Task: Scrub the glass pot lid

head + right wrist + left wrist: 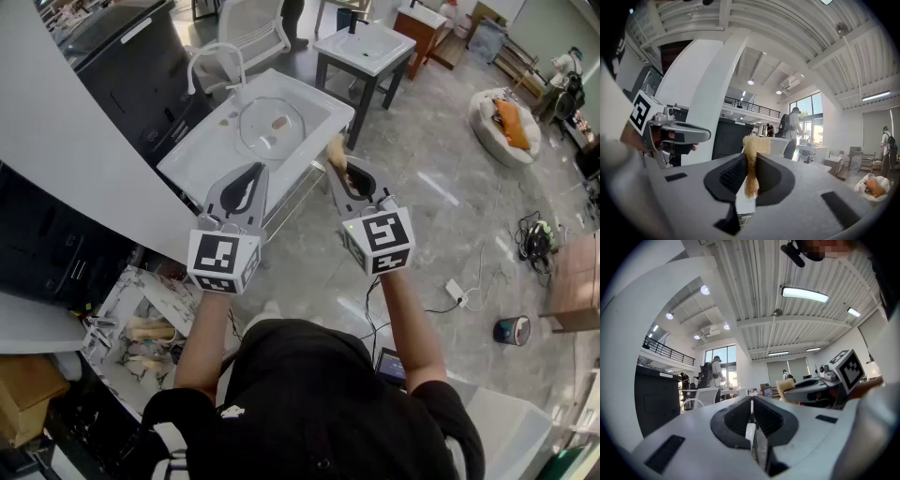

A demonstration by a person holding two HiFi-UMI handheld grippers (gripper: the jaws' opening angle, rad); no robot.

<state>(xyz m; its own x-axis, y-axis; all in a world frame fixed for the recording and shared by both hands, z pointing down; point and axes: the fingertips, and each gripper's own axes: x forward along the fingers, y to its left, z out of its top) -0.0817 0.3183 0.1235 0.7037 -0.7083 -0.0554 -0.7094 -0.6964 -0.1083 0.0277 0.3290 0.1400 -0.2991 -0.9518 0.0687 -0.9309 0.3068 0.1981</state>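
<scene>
The glass pot lid (269,127) lies flat in the white sink basin (211,148), under a white tap (214,58). My left gripper (254,171) hovers level over the basin's near edge, its jaws shut with nothing between them (752,401). My right gripper (335,157) is held just right of the basin, shut on a tan sponge (753,149) that sticks out past the jaw tips (334,147). In the left gripper view the sponge (785,386) and right gripper show at the right. Neither gripper touches the lid.
A second white sink on a dark stand (366,49) is behind the first. A white wall (66,141) and dark cabinet (131,56) are at left. Clutter (141,328) lies at lower left; cables (534,239) and a floor cushion (506,122) at right.
</scene>
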